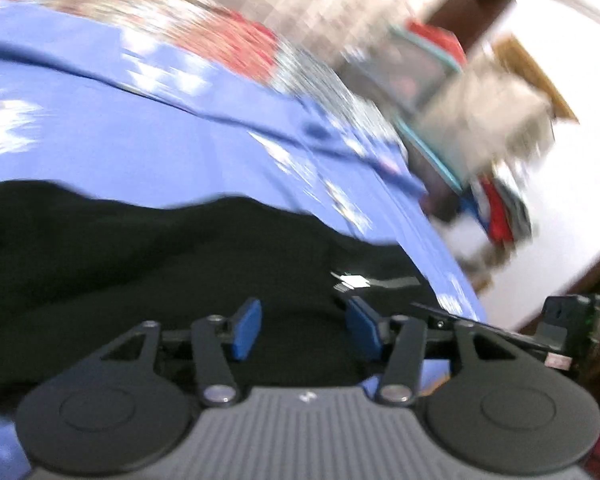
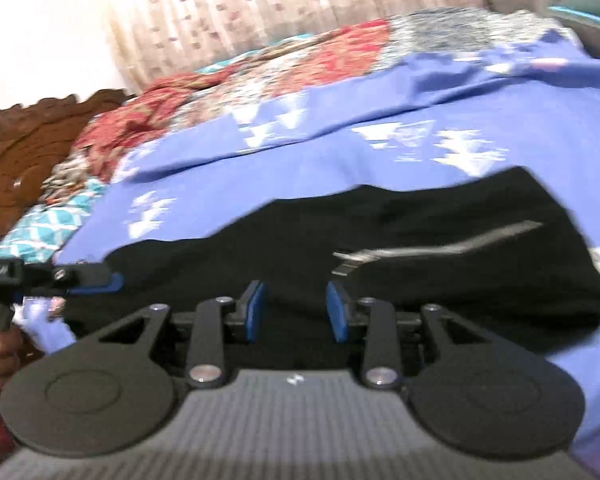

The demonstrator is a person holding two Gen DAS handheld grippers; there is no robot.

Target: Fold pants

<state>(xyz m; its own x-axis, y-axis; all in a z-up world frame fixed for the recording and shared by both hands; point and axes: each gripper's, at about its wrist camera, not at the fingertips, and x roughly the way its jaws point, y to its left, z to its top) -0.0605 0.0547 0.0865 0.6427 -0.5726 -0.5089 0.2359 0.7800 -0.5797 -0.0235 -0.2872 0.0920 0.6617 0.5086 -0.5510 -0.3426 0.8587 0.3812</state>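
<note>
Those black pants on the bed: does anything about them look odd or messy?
Slightly. The black pants lie bunched on the blue bedsheet with a wavy far edge, and a grey zipper runs askew across them. Nothing looks torn or spilled.

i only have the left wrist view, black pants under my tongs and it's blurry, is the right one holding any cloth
Observer: No. The right tongs stand open over the black pants, nothing pinched between the pads.
Operator: how do the pants lie
Observer: In the right wrist view they lie as one dark bundle on the blue sheet, with a grey zipper running across the top.
Operator: what's past the sheet on that side
Observer: A red patterned quilt, and beyond it a brown blanket at the far left edge.
</note>
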